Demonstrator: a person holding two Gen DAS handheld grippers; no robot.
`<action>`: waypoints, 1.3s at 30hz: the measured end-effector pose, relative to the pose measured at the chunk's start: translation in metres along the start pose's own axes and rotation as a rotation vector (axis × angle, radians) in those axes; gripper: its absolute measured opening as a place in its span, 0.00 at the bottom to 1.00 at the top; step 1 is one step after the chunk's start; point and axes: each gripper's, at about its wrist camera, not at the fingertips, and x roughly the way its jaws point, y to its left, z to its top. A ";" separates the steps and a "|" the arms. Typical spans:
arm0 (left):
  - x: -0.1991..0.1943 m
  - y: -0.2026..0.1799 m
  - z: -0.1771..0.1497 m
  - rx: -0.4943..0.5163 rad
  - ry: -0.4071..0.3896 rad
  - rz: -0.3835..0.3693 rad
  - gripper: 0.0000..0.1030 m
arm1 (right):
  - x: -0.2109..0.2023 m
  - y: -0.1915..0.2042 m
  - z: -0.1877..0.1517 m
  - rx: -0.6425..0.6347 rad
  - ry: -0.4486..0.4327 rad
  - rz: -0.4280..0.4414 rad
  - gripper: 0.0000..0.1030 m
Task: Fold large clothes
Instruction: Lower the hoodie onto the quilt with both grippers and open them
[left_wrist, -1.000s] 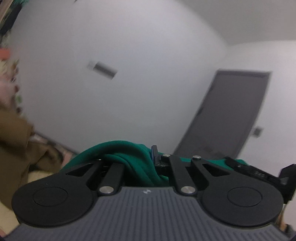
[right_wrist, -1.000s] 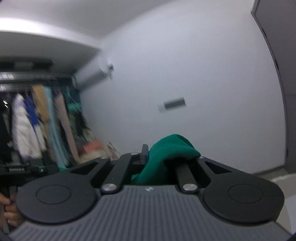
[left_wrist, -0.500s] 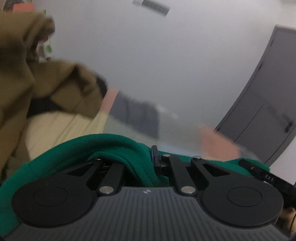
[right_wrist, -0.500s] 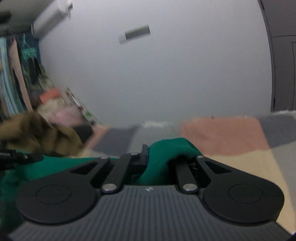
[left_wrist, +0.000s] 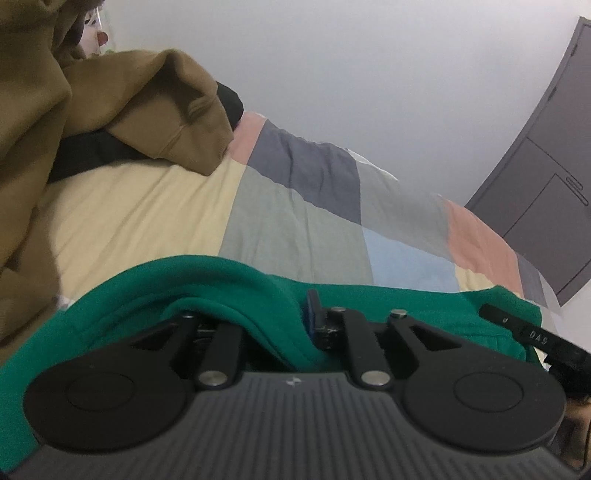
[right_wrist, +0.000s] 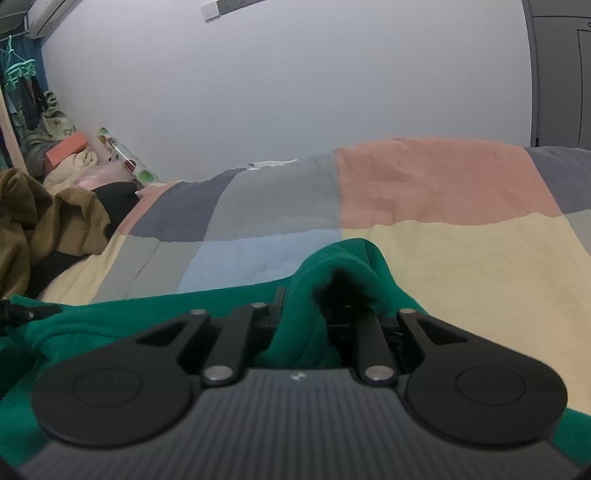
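A green garment (left_wrist: 388, 302) lies spread on the patchwork bed cover (left_wrist: 295, 221), its far edge running between my two grippers. My left gripper (left_wrist: 284, 314) has a fold of the green cloth bunched between its fingers, which hides the fingertips; its jaws are opening. In the right wrist view the same green garment (right_wrist: 110, 321) humps up between the fingers of my right gripper (right_wrist: 314, 295), whose jaws are also opening with the cloth still between them. Both grippers sit low over the bed (right_wrist: 443, 229).
A brown garment (left_wrist: 147, 103) is heaped at the left on top of a black one (left_wrist: 92, 151); the brown garment (right_wrist: 48, 225) also shows in the right wrist view. A grey door (left_wrist: 554, 184) stands beyond the bed. Boxes and clutter (right_wrist: 70, 147) line the far left wall.
Both grippers have dropped from high in the air, facing the wall, down to the bed, bringing the green garment with them. It now lies on the cover.
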 end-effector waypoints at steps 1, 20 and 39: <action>-0.008 -0.003 -0.001 0.001 0.003 0.004 0.27 | -0.005 -0.004 -0.003 0.008 -0.002 0.001 0.23; -0.211 -0.031 -0.105 0.109 -0.090 0.021 0.47 | -0.208 0.039 -0.064 0.016 -0.129 0.068 0.50; -0.329 -0.013 -0.224 0.072 -0.056 0.035 0.47 | -0.310 0.106 -0.187 -0.017 -0.026 0.193 0.78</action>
